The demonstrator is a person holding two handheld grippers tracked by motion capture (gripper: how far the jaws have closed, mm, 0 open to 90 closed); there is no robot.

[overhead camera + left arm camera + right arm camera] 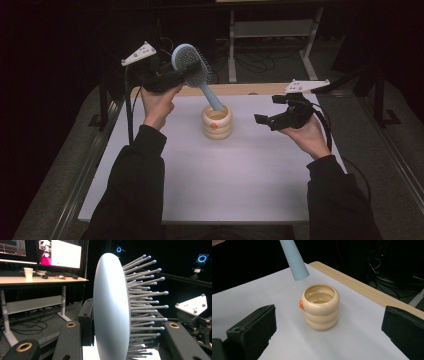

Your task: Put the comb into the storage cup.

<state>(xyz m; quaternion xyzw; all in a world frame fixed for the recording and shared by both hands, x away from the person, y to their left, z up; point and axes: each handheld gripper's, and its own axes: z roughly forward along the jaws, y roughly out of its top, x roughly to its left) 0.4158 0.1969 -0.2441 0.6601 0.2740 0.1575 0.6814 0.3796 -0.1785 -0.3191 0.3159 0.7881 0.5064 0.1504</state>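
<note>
Pale blue brush (192, 64), clamped at its head in the left claw (186, 74), hangs tilted above the cream cup (217, 121), handle tip not yet inside. Right claw (267, 119), jaws apart, waits beside the cup.

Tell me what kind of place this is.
Likely a recording lab: a desk with monitors stands behind, ring-lit cameras hang in the dark, and the white table is a bare work surface ringed by black.
</note>
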